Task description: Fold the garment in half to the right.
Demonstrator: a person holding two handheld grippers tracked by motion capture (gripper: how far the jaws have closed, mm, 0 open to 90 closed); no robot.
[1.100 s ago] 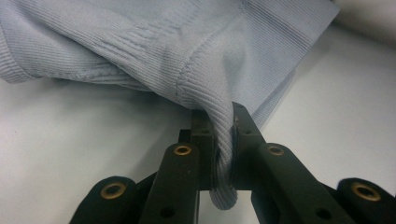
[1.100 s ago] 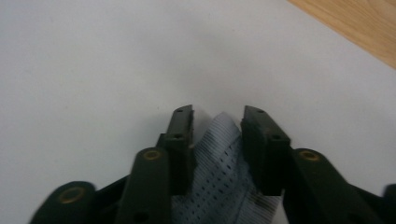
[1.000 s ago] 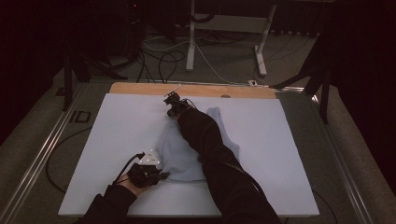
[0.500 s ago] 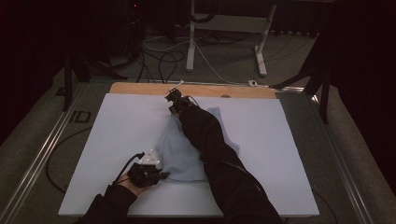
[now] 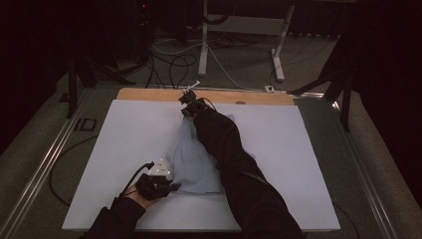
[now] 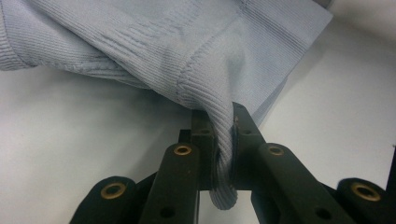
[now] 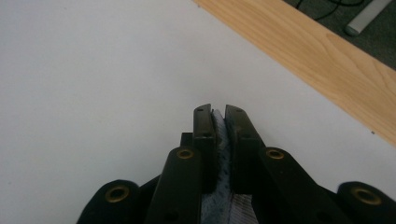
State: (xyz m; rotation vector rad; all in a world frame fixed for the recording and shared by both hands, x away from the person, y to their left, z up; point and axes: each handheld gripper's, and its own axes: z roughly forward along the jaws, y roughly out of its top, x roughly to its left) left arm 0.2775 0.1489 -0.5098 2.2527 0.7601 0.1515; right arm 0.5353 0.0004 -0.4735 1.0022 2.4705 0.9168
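Note:
A light blue ribbed garment (image 5: 191, 162) lies crumpled on the white table top (image 5: 298, 149). At its near left corner my left gripper (image 5: 171, 186) is shut on a fold of its edge. The left gripper view shows the ribbed cloth (image 6: 187, 46) pinched between the jaws of the left gripper (image 6: 224, 121). My right gripper (image 5: 188, 108) is at the garment's far end, close to the table's back edge. In the right gripper view, the right gripper (image 7: 217, 116) has just been closing its jaws on a strip of blue cloth (image 7: 220, 135).
A bare wooden strip (image 5: 149, 93) runs along the far edge of the table, also seen as wood (image 7: 317, 46) in the right gripper view. Behind it, cables (image 5: 174, 59) and a white stand leg (image 5: 278, 45) lie on the dark floor. White surface spreads left and right of the garment.
The right hand has risen a little and moved toward the far edge, drawing the garment's far end with it. The left hand has stayed in place.

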